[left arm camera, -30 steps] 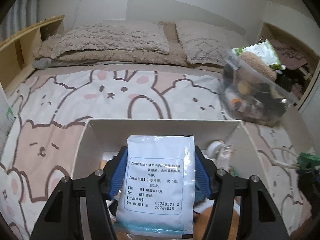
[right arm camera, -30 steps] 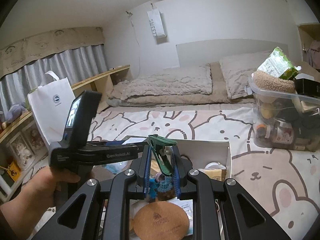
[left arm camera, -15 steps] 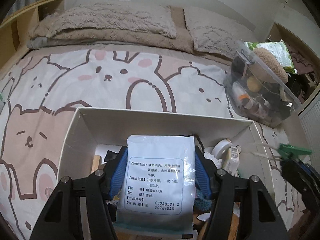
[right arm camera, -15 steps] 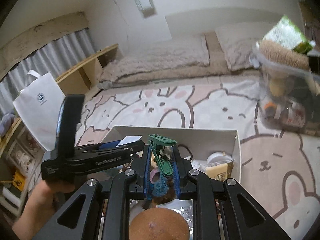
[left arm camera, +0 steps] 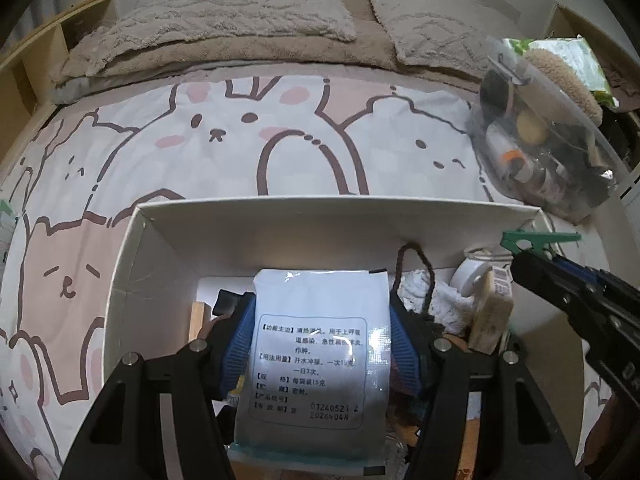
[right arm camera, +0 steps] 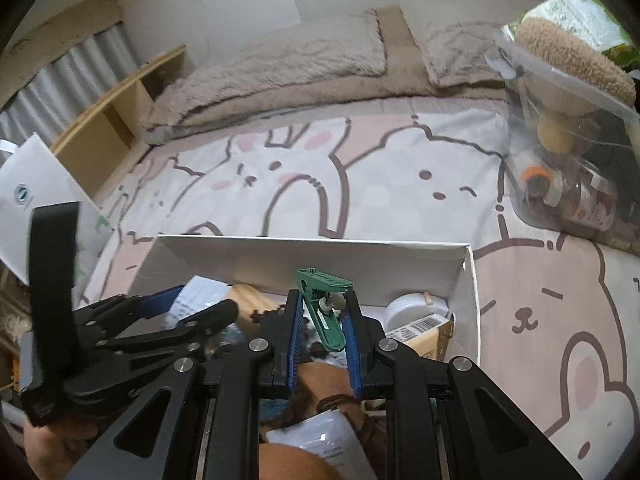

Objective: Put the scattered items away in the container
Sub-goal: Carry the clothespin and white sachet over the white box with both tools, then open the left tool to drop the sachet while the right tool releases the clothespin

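The white medicine sachet (left arm camera: 320, 344), printed with black Chinese text, is sitting low in the centre of the left wrist view, clamped between the blue pads (left arm camera: 240, 344) of the left gripper (left arm camera: 320, 340), whose jaws are pressing on its two side edges. It is hanging upright over the inside of the white cardboard box (left arm camera: 280, 220), which is filling the lower half of that frame.

In the right wrist view the green clothes peg (right arm camera: 324, 308) is standing at centre frame, pinched between the narrow-set blue pads (right arm camera: 295, 340) of the right gripper (right arm camera: 324, 340), its clip end pointing up and away over the same box (right arm camera: 472, 280). The left wrist view is showing this peg (left arm camera: 536, 240) at the right edge, above the box's right wall.

Inside the box, a small round white jar (right arm camera: 412, 308) and a tan carton with a barcode label (right arm camera: 424, 332) are lying in the far right corner; a white lacy cloth (left arm camera: 436, 296) and a dark cord loop (left arm camera: 412, 264) are lying just right of the sachet.

The box is resting on a bedsheet printed with cartoon rabbits and bears (left arm camera: 224, 132). At the upper right of both frames a clear plastic tub (right arm camera: 576, 160), crammed with bottles and topped by a brown fuzzy item (right arm camera: 572, 56), is standing well apart from the box. Beige pillows (left arm camera: 248, 16) are lying across the top. A hand (right arm camera: 52, 452) is gripping the left gripper's handle at lower left of the right wrist view, with a white paper bag (right arm camera: 32, 184) behind it.
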`<state>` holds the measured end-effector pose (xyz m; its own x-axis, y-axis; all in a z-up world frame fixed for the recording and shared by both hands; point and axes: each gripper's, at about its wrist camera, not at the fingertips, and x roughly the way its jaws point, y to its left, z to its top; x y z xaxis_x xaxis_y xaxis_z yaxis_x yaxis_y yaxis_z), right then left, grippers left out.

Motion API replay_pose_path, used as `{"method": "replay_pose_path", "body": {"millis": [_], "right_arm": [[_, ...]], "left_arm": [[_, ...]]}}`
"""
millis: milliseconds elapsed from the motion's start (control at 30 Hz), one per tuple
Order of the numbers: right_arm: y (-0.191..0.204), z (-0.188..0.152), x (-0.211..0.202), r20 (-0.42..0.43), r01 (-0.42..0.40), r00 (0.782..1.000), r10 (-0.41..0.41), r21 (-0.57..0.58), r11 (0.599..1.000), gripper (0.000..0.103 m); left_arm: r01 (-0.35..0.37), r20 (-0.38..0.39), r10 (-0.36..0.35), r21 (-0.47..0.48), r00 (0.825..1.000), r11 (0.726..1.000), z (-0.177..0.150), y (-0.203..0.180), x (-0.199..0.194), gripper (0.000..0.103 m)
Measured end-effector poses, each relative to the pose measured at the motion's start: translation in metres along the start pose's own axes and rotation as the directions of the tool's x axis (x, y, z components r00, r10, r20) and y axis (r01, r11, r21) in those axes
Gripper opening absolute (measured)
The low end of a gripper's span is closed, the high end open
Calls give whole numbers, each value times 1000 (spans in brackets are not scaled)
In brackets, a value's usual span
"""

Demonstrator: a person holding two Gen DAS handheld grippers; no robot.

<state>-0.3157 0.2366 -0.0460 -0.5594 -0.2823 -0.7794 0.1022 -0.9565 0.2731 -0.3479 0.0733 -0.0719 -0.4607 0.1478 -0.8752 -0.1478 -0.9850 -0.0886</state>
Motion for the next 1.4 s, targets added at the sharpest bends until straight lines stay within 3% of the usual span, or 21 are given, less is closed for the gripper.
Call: {"method": "replay_pose_path", "body": {"millis": [333, 367, 433, 533, 567, 600, 633, 700, 1167, 1400], "right_arm": [[-7, 4, 26, -77, -6, 997, 9, 39, 999, 20], [-7, 5, 28, -80, -9, 997, 12, 44, 999, 20], [-7, 5, 33, -95, -5, 995, 10, 56, 998, 20], [-5, 3, 40, -135, 10, 991, -4, 44, 999, 21], [-4, 2, 43, -144, 20, 989, -14, 40, 999, 26], [-3, 1, 44, -147, 28, 989, -22, 38, 999, 53], [-3, 1, 44, -145, 36, 989, -31, 34, 999, 68], [-3, 1, 44, -136, -11, 991, 17, 44, 999, 74], [6, 5, 25, -87, -8, 996, 11, 28, 1000, 78], [11, 1, 8, -58, -27, 998, 28, 17, 999, 80]], "left_arm": [[-20, -10, 20, -9, 1000, 1000, -1, 7, 9, 65], [-20, -12, 20, -9, 1000, 1000, -2, 9, 10, 67], [-17, -13, 17, -14, 1000, 1000, -2, 10, 11, 81], [0, -14, 0, -25, 1000, 1000, -3, 12, 11, 82], [0, -16, -1, -27, 1000, 1000, -3, 12, 11, 82], [2, -17, -2, -29, 1000, 1000, -3, 13, 11, 81], [-13, -16, 13, -31, 1000, 999, -4, 14, 11, 82], [-7, -19, 6, -39, 1000, 999, -4, 18, 12, 82], [11, -12, -12, -43, 1000, 999, -11, 24, 1, 82], [-11, 14, 12, -35, 1000, 999, -12, 25, -14, 82]]}}
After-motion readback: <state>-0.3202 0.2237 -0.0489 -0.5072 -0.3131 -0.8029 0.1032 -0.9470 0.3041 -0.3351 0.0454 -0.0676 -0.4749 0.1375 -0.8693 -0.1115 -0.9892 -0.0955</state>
